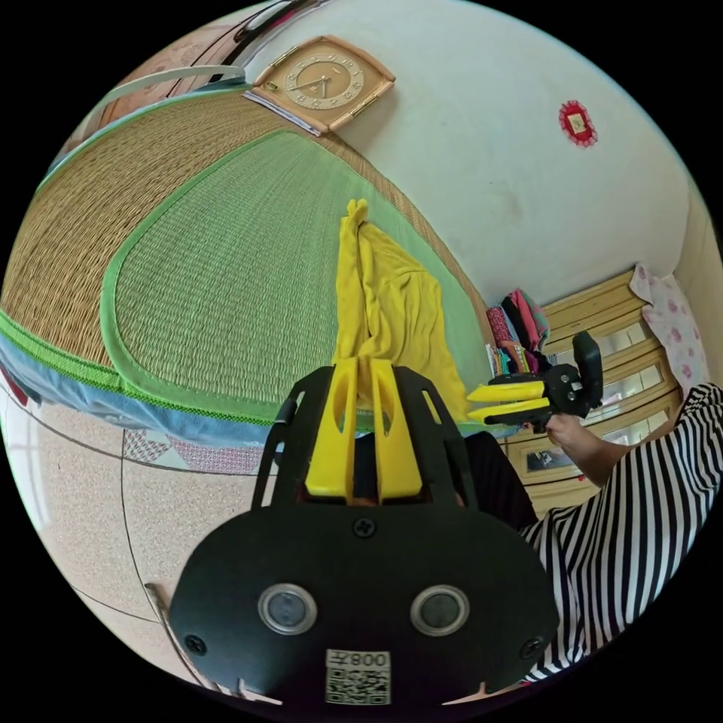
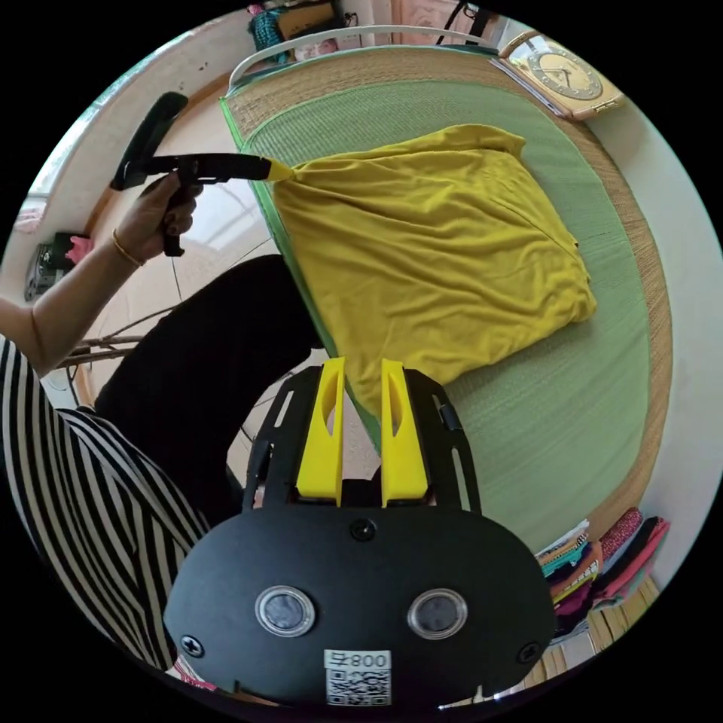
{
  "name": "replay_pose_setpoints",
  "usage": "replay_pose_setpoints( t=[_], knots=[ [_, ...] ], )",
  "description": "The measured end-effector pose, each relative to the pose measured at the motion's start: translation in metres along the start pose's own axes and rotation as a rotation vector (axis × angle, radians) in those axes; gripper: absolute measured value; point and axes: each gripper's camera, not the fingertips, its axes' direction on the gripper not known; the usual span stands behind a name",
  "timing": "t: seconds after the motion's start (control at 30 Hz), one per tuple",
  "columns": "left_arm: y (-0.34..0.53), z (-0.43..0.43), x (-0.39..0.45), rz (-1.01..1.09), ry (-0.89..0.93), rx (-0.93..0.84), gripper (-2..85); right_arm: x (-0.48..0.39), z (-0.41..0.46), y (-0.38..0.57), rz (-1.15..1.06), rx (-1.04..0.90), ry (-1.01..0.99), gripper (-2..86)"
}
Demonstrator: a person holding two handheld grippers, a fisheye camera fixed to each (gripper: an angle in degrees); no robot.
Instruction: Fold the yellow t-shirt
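Woven straw matting with a green border (image 2: 572, 422) covers a bed that takes up the upper half of both views, and the folded yellow cotton t-shirt (image 2: 437, 256) lies on it, reaching from the centre of the right gripper view toward the mat's near edge. In the left gripper view the same shirt (image 1: 392, 309) shows edge-on as a narrow draped strip running from mid-frame down to the left gripper (image 1: 364, 369), whose 2 yellow jaws stand close together with the cloth pinched between their tips. The right gripper view shows that gripper from the side at upper left (image 2: 280, 172), held in a person's hand (image 2: 154, 215), its jaws gripping a bunched corner of the shirt just off the mat's edge. The right gripper (image 2: 363, 369) sits at lower centre of its own view, its jaws set narrowly apart with the shirt's near corner lying between them; I cannot tell whether both jaws press on the fabric. In the left gripper view it appears at centre right (image 1: 476, 403), jaws nearly together, beside the shirt's lower edge. A square gold-framed wall clock (image 1: 324, 83) leans against the white wall at the mat's far end. A black-and-white striped sleeve (image 1: 625, 542) fills the lower right of the left gripper view, and a stack of colourful folded clothes (image 2: 602, 557) sits at lower right of the right gripper view.
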Motion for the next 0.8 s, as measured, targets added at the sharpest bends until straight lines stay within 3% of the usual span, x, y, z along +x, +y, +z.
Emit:
replay_pose_setpoints(
  t=[0.2, 0.5, 0.8],
  knots=[
    [-0.01, 0.001, 0.018, 0.016, -0.036, -0.031, 2.1, -0.032, 0.031, 0.01, -0.054, -0.055, 0.07, 5.1],
    [-0.022, -0.004, 0.048, 0.022, -0.017, -0.006, 1.3, -0.037, -0.002, 0.057, 0.006, 0.069, 0.169, 0.8],
    [-0.031, 0.012, 0.064, -0.015, -0.086, -0.086, 1.1, -0.032, 0.041, 0.097, 0.039, -0.011, 0.041, 1.4]
  ],
)
